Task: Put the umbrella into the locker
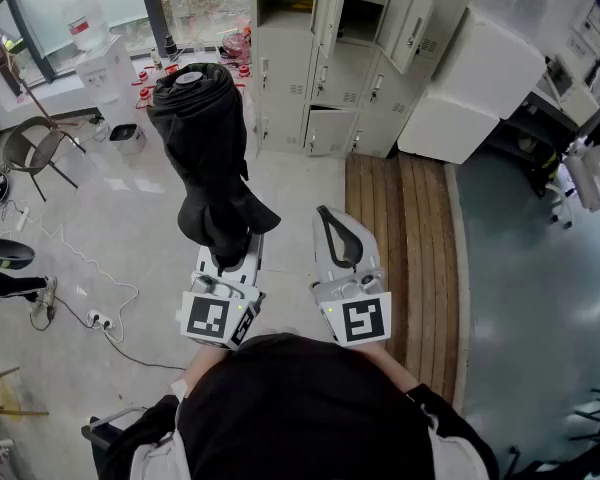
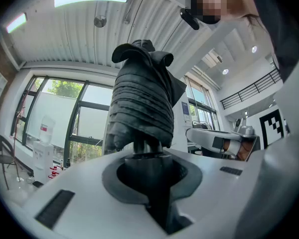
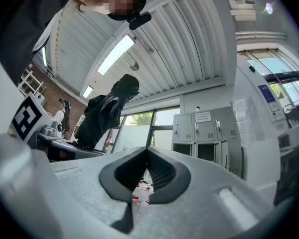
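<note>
A black folded umbrella (image 1: 205, 148) stands upright out of my left gripper (image 1: 230, 250), which is shut on its lower end. In the left gripper view the umbrella's (image 2: 142, 98) shaft sits clamped where the jaws (image 2: 149, 156) meet. My right gripper (image 1: 340, 236) is beside it on the right, shut with nothing held. In the right gripper view its pads (image 3: 162, 171) touch at the tip, and the umbrella (image 3: 107, 113) shows to the left. The grey lockers (image 1: 330, 68) stand ahead, several doors open. They also appear in the right gripper view (image 3: 204, 133).
A wooden platform (image 1: 400, 238) runs along the floor at right, below white cabinets (image 1: 480, 88). At left are a chair (image 1: 35, 148), a water dispenser (image 1: 105, 63), red-capped bottles (image 1: 145, 80) and loose cables with a power strip (image 1: 95, 318).
</note>
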A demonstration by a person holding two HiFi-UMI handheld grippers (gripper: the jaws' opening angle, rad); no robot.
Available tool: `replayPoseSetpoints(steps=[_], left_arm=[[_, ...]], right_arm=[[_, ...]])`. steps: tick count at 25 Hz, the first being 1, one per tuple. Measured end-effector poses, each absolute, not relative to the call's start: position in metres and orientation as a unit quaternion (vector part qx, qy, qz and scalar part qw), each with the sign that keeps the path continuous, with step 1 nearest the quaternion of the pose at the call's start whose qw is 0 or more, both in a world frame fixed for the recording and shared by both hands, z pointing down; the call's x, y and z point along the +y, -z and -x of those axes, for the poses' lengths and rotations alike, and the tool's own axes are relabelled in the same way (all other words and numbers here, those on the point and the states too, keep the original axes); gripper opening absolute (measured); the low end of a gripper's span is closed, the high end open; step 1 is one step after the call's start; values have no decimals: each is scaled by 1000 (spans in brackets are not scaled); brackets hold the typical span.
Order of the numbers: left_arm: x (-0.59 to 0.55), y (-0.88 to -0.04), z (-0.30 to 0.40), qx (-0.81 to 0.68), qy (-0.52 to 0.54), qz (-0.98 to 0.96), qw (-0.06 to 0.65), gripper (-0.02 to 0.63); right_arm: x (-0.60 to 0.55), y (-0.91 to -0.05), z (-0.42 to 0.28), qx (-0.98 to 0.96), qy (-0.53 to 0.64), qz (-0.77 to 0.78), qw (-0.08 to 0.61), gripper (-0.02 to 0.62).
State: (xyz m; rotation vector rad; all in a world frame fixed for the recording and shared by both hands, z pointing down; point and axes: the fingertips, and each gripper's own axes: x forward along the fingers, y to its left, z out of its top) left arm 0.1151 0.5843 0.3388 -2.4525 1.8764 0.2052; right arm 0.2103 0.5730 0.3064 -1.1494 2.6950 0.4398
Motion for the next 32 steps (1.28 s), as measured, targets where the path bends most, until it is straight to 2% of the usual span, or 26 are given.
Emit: replayPoseSetpoints(steps=[17,25,32], left_arm=[[523,-341,-138,612,-58,788,18,54],[471,-359,-119,607,-45,794,-1,54],[393,-370,-71,595,-45,803,-8,54]], right_arm=[[515,-310,-225,916,-135,366,92,3],[466,-328,-204,918,-127,369,77,3],[391,-340,-152,915,-127,376,66,3]])
